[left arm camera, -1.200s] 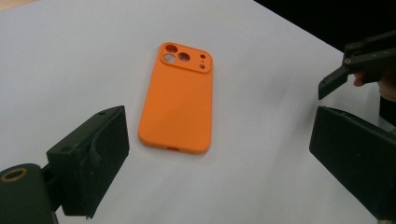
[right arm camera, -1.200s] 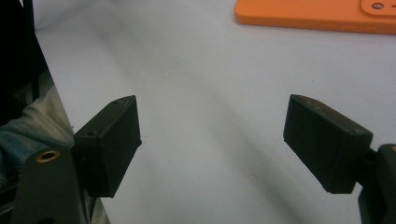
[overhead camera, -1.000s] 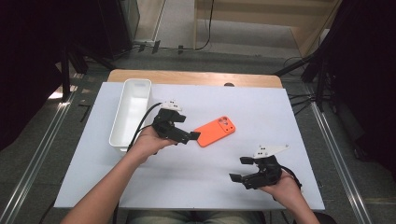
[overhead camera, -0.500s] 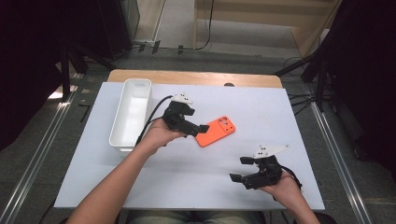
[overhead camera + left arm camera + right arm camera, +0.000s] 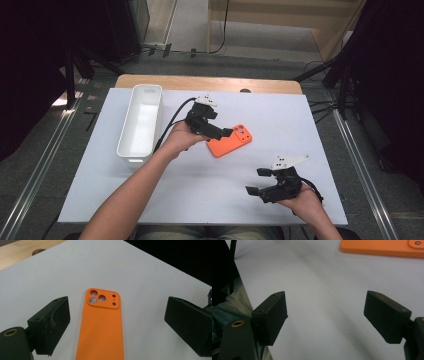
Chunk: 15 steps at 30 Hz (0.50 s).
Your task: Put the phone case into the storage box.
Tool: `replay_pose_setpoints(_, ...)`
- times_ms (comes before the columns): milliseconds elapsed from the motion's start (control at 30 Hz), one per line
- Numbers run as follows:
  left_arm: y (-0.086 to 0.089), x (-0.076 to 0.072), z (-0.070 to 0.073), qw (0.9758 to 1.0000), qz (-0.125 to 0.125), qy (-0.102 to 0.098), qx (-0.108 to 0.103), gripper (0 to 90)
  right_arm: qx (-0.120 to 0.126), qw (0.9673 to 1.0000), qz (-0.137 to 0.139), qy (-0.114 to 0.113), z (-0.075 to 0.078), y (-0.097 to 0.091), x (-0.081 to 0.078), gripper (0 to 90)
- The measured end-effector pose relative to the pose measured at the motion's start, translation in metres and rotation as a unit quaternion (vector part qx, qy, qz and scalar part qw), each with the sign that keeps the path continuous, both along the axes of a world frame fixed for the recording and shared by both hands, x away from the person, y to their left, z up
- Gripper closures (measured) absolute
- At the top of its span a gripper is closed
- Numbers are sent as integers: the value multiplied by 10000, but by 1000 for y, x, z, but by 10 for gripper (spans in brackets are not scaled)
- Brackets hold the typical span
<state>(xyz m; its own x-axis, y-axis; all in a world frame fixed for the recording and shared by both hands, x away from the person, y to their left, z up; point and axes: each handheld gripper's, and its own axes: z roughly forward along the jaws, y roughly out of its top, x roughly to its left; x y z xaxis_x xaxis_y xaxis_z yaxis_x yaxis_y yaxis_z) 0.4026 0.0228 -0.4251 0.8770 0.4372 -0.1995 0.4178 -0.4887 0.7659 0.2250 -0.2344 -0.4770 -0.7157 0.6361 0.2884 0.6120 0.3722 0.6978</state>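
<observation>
An orange phone case (image 5: 235, 142) lies back-up on the white table, camera cut-outs at its far right end. My left gripper (image 5: 221, 133) hovers over the case's near left end. In the left gripper view the case (image 5: 101, 325) lies lengthwise between the open jaws of that gripper (image 5: 117, 305). The jaws have just been closing a little, and their pads stand clear of the case's edges. My right gripper (image 5: 255, 181) rests open near the table's front right, nothing between its jaws. In the right gripper view, that gripper (image 5: 327, 297) faces bare table, the case (image 5: 382, 248) farther off.
A long white tray (image 5: 150, 90) stands at the left of the table, beside the left forearm. A wooden strip (image 5: 210, 82) runs along the far edge. The black cable (image 5: 172, 122) of the left gripper trails toward the tray.
My left gripper has moved right, from beside the tray to over the orange case. The right gripper has stayed where it was.
</observation>
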Motion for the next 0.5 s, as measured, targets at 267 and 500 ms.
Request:
replay_pose_setpoints(267,-16,3,-7,9999,-50,-78,112,60,18,10000,14,-11,0,0,0,178)
replay_pose_setpoints(500,-25,10,-9,9999,35,-108,67,60,12,10000,16,-8,0,0,0,178)
